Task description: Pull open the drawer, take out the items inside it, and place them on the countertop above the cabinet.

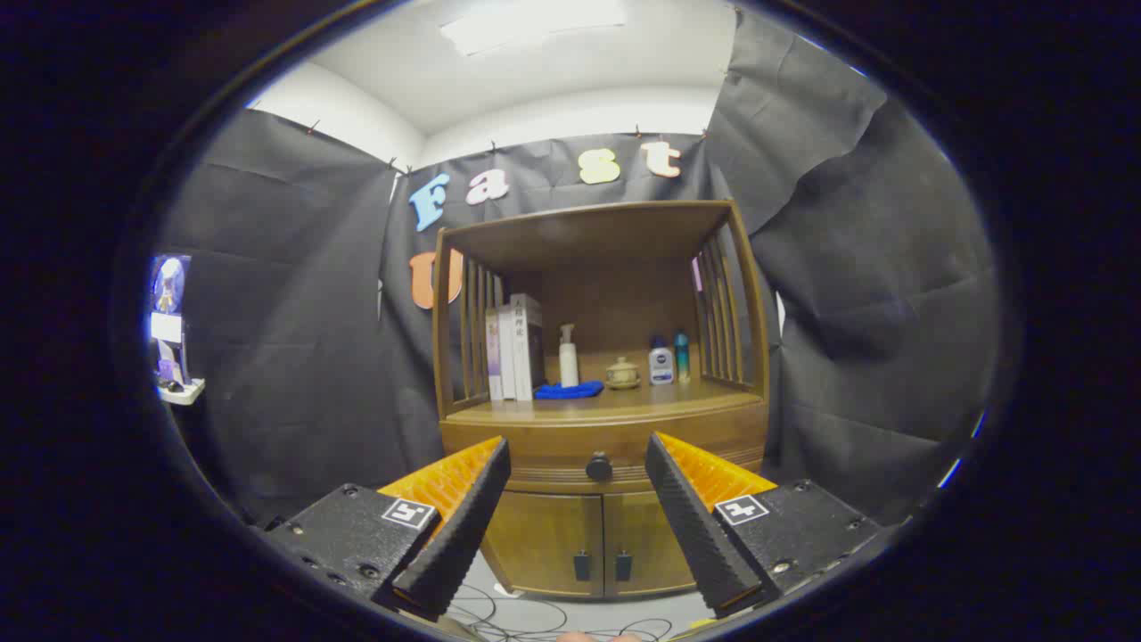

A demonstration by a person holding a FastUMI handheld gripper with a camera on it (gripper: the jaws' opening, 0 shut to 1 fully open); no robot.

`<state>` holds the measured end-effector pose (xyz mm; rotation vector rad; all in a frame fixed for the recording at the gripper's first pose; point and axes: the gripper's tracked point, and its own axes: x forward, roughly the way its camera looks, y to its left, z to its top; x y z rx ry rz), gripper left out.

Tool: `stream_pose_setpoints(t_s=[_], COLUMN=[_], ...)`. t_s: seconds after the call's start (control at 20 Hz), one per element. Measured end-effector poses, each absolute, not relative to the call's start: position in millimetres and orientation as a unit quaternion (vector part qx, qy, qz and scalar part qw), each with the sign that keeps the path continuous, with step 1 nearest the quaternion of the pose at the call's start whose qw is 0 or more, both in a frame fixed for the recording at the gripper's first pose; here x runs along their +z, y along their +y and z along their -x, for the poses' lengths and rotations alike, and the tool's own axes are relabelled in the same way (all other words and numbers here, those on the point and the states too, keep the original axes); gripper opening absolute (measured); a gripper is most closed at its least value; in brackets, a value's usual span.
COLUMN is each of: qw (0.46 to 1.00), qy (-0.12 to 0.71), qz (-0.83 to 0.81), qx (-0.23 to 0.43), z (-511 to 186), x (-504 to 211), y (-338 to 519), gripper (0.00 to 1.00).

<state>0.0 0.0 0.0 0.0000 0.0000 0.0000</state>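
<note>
A brown wooden cabinet [606, 535] stands ahead of me against the booth wall. Its drawer [535, 450] is closed, with a dark round knob [599, 465] at the centre of its front. The knob lies beyond my fingertips, in line with the gap between them. My gripper [578, 448] is open with nothing between its fingers, still well short of the cabinet. The countertop [615, 403] above the drawer carries several items under a slatted shelf frame. The drawer's contents are hidden.
On the countertop stand upright books [515, 349], a white pump bottle [568, 358], a blue cloth [568, 390], a small lidded pot [622, 374] and two small bottles [669, 361]. Two lower doors [579, 544] sit under the drawer. Cables [535, 615] lie on the floor.
</note>
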Motion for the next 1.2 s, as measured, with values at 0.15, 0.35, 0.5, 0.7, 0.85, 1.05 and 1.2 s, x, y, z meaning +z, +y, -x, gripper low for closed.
stream_pose_setpoints(t_s=[0.15,0.35,0.5,0.7,0.85,1.05,1.2], qw=[1.0,0.999,0.999,0.999,0.999,0.999,0.998], qy=[-0.002,0.013,0.014,0.025,0.034,0.044,0.051], qz=[0.009,0.032,0.03,0.017,0.015,0.013,0.005], qx=[-0.017,-0.027,-0.025,-0.013,-0.018,-0.026,-0.035], z=[2.7,-1.6,-2.0,-11.9,-24.9,-49.6,-78.1], x=[-3.5,-12.4,-12.9,-14.7,-21.3,-33.9,-41.3], y=[0.4,4.7,8.8,14.3,8.3,-0.6,-5.3], gripper=[0.99,0.99,0.99,0.99,0.99,0.99,0.99])
